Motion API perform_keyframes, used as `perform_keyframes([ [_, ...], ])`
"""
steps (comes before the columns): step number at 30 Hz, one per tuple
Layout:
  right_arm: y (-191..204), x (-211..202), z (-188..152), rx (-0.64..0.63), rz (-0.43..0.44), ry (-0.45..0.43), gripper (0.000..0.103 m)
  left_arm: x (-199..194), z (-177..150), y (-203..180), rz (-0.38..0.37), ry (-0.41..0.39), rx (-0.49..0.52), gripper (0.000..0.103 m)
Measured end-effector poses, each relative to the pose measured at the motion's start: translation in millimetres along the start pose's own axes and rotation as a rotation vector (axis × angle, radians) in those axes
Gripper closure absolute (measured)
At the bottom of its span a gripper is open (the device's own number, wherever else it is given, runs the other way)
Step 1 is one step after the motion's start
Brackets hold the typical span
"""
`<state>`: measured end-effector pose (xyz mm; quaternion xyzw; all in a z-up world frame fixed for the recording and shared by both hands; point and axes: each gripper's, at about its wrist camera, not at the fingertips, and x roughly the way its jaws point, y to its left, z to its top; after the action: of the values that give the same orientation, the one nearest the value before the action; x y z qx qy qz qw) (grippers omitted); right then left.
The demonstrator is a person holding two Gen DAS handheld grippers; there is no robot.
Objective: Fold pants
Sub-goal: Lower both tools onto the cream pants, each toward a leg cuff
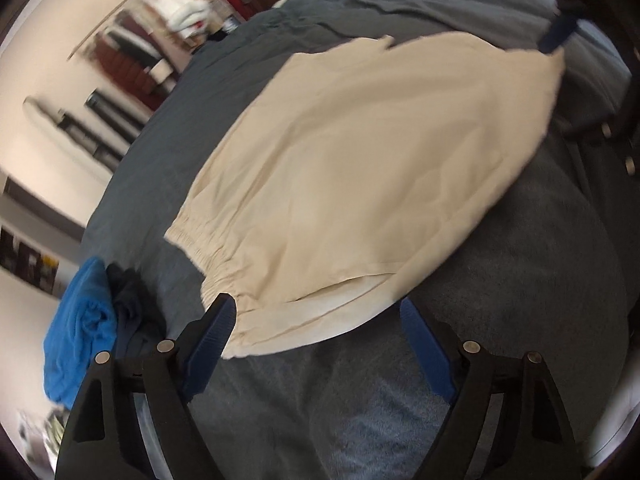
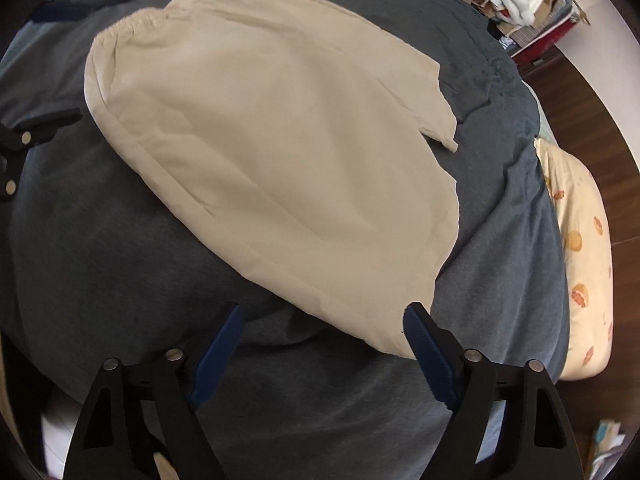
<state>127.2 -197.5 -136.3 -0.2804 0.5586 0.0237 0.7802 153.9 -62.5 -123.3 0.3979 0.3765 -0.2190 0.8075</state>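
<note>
Cream pants (image 1: pixel 360 176) lie flat on a dark grey-blue bedspread (image 1: pixel 500 300), folded lengthwise with one leg over the other. The elastic waistband (image 1: pixel 200 248) is at the left in the left wrist view. My left gripper (image 1: pixel 316 312) is open, its jaws just at the near waist corner, holding nothing. In the right wrist view the pants (image 2: pixel 280 152) stretch from the waistband (image 2: pixel 132 24) at the top left to the hem end near me. My right gripper (image 2: pixel 324 316) is open, its right finger (image 2: pixel 420 328) next to the hem corner.
A blue garment (image 1: pixel 76 332) and a dark one (image 1: pixel 128 300) lie bunched at the bed's left side. A cream pillow with orange prints (image 2: pixel 580 280) lies at the bed's right edge. Shelves with clothes (image 1: pixel 160 40) stand by the far wall.
</note>
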Motion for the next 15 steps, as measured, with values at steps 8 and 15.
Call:
perform_keyframes([
  [8, -5, 11, -2, -0.008, 0.004, 0.048, 0.043, 17, 3, -2, -0.043, 0.023, 0.089, 0.029],
  [15, -17, 16, 0, 0.009, 0.011, 0.067, 0.072, 29, 14, 1, -0.136, 0.072, 0.080, 0.073],
])
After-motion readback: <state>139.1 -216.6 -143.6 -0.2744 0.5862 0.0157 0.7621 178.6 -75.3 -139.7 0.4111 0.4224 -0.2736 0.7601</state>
